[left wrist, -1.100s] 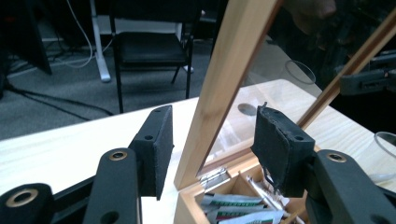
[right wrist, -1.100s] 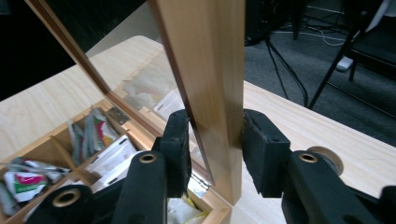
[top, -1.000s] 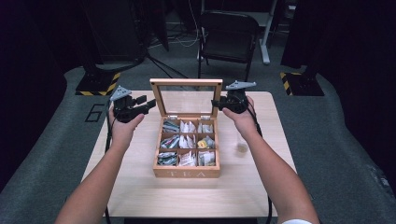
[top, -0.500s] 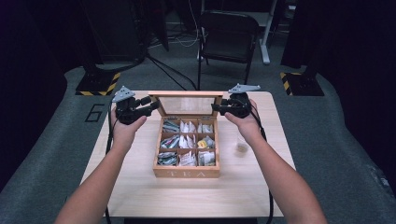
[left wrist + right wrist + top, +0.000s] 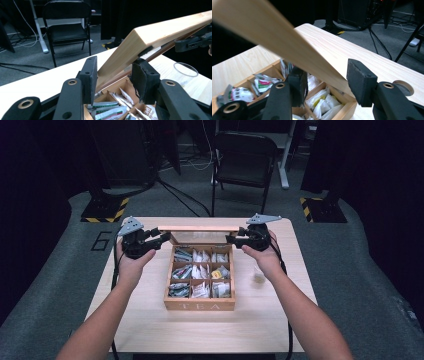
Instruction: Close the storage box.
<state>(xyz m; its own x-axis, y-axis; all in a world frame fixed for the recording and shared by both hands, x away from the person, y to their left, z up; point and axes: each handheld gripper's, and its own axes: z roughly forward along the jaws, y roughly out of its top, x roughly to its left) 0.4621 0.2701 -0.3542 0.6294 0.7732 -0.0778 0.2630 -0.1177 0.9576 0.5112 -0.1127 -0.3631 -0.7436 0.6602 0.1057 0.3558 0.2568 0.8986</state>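
Pale wood covers my counter (image 5: 150, 320), and the wooden tea box (image 5: 200, 304) sits at its middle, the word TEA on the front wall nearest me. Its compartments hold paper tea packets (image 5: 200, 270). I have the glass-paned lid (image 5: 199, 228) raised on its back hinge, tilted forward over the box, with one hand on each end of it.

My left tongs (image 5: 161, 238) reach in from the left; in the left gripper view (image 5: 113, 73) the lid's wooden frame (image 5: 160, 32) runs between the two pads, which have just been closing and now sit against it, pinching the corner. My right tongs (image 5: 231, 239) meet the lid's other end. In the right gripper view (image 5: 328, 80) the jaws have just been opening: the frame (image 5: 274, 37) lies between them, touching the left pad, while the right pad stands clear of the wood. A clear ring-shaped rim (image 5: 186, 69) rests on the counter beyond the box.
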